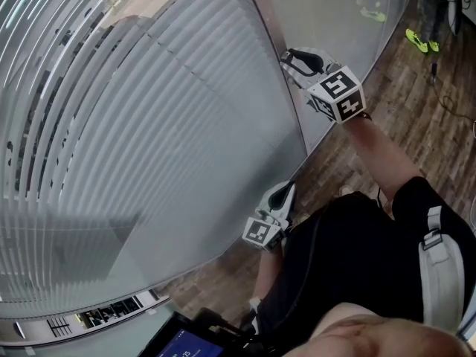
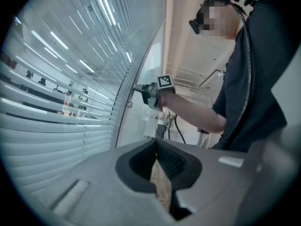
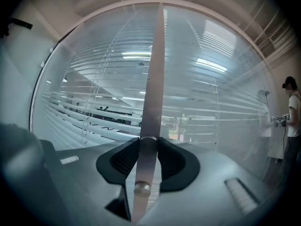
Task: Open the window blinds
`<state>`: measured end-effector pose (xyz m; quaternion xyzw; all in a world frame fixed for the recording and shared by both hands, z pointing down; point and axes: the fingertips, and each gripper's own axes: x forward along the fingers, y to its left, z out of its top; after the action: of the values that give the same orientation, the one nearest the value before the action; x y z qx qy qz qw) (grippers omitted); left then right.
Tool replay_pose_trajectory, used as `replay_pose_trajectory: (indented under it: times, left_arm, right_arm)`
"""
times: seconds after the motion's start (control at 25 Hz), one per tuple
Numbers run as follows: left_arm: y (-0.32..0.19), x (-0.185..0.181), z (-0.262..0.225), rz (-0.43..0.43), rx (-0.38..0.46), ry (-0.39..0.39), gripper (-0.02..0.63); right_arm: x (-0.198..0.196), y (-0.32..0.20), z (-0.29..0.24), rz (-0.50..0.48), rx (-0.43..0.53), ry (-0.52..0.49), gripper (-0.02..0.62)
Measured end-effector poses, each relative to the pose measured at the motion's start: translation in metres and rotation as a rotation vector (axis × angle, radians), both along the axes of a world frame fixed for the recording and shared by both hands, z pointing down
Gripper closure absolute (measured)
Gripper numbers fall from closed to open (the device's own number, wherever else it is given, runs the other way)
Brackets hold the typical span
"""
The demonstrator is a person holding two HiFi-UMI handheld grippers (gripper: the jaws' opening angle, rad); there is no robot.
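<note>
Metal knob (image 3: 143, 173) sits pinched between right tongs (image 3: 147, 144).

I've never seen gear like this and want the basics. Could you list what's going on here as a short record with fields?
Setting: blinds behind glass, above a wooden floor
Right claw: closed on a small metal knob on the upright frame strip
Left claw: closed, holding nothing
Slats: mostly shut, with gaps showing in one part
</note>
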<state>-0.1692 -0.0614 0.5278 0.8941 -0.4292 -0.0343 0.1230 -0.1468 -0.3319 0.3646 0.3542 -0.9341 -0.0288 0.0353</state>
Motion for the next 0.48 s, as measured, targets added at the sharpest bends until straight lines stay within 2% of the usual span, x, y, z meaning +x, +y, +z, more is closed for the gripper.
replay_pose_trajectory:
  times: [0.48]
  left_arm:
    - [0.0024, -0.0012, 0.0009, 0.001, 0.003, 0.004, 0.604]
  right_arm:
    - [-0.0006, 0.0006, -0.0037, -0.009, -0.103, -0.115, 0.468]
